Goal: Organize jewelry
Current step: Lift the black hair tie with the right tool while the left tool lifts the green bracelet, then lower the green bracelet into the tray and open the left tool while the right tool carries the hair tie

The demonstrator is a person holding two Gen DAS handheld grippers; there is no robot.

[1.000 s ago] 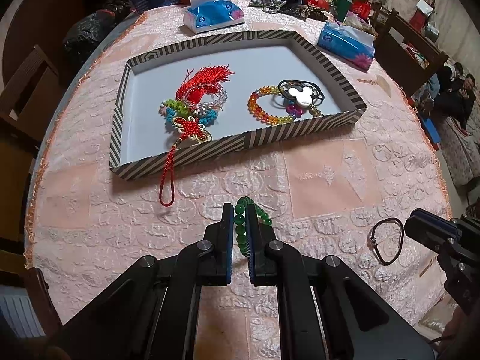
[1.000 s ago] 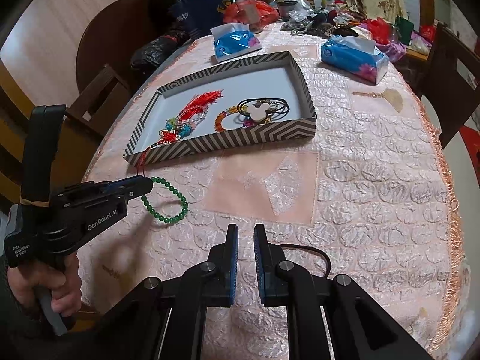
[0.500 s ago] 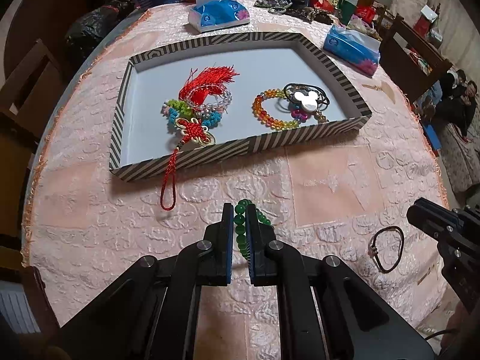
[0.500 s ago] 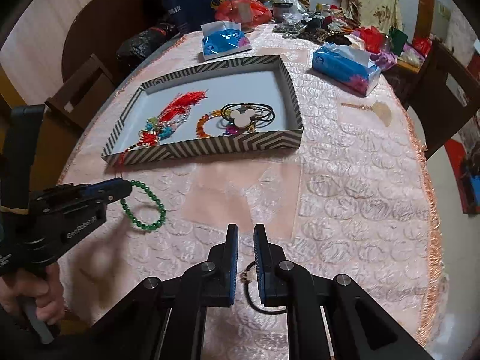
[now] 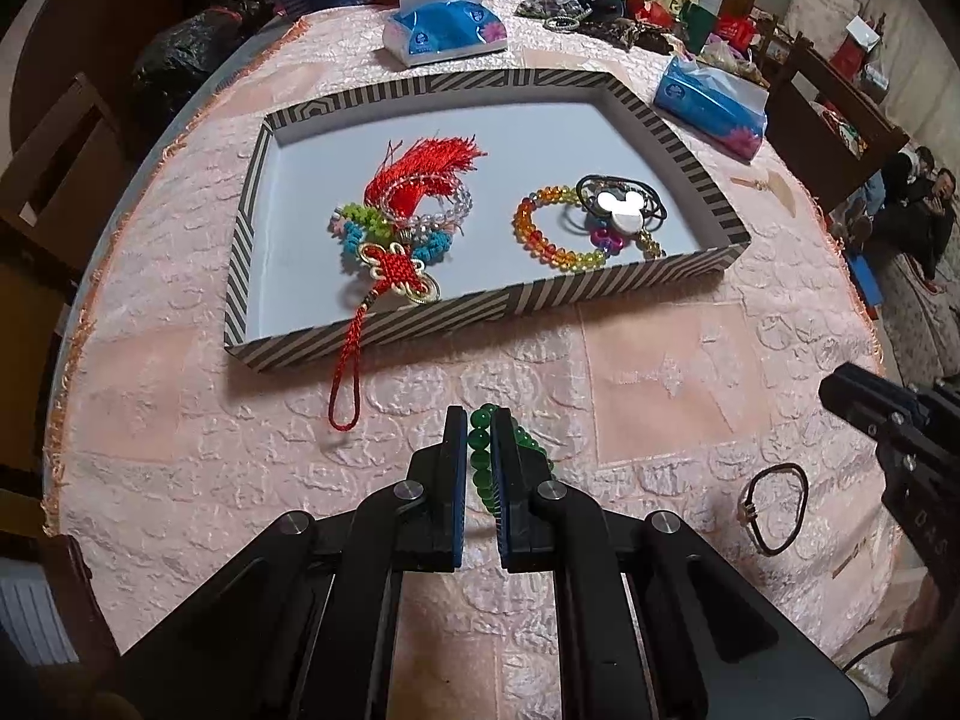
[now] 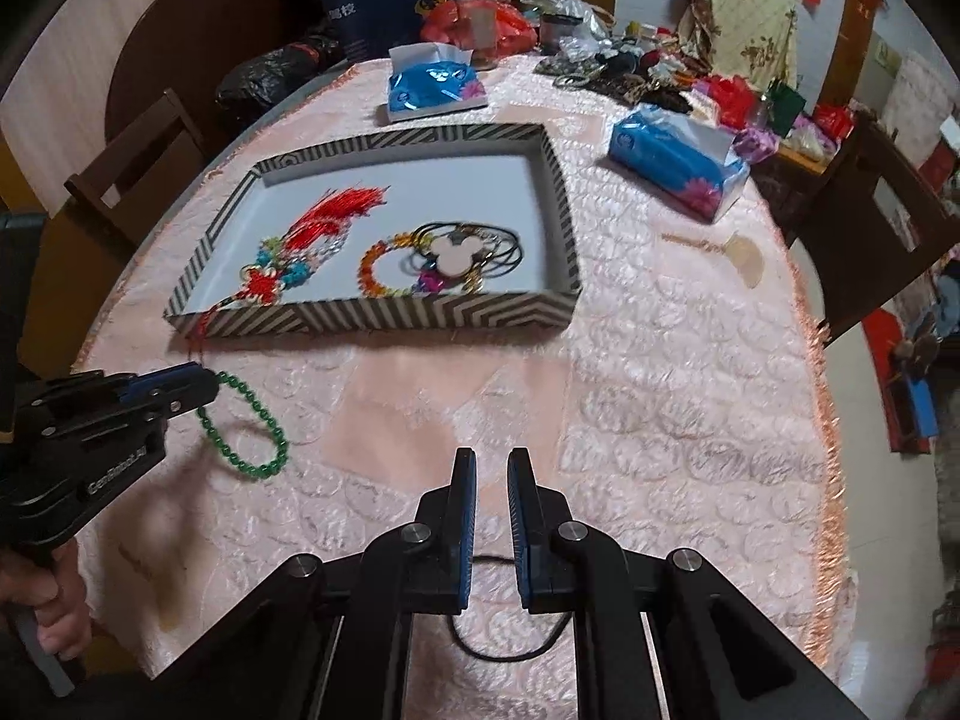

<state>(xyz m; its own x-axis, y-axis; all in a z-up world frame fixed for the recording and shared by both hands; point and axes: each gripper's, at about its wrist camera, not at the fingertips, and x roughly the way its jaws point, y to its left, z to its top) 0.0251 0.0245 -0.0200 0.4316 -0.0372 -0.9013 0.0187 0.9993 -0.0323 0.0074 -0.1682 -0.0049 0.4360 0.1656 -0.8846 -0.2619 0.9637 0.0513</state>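
My left gripper (image 5: 480,420) is shut on a green bead bracelet (image 5: 480,450), which hangs from it above the pink tablecloth; it shows in the right wrist view (image 6: 246,426) too. The striped tray (image 5: 480,306) ahead holds a red tassel knot charm (image 5: 402,228), an orange bead bracelet (image 5: 540,234) and black hair ties with a mouse-shaped piece (image 5: 624,207). My right gripper (image 6: 492,462) has a narrow empty gap between its fingers and hovers above a black hair tie (image 6: 510,630) lying on the cloth, also in the left wrist view (image 5: 777,510).
Two blue tissue packs (image 6: 432,87) (image 6: 678,162) lie beyond the tray. Clutter (image 6: 630,66) fills the table's far end. Wooden chairs (image 6: 138,162) stand at the left and right edges. The charm's red loop (image 5: 345,384) hangs over the tray's near wall.
The left gripper has lifted the green bracelet and moved slightly toward the tray. The right gripper has pulled back and up, so the black hair tie now lies under its fingers.
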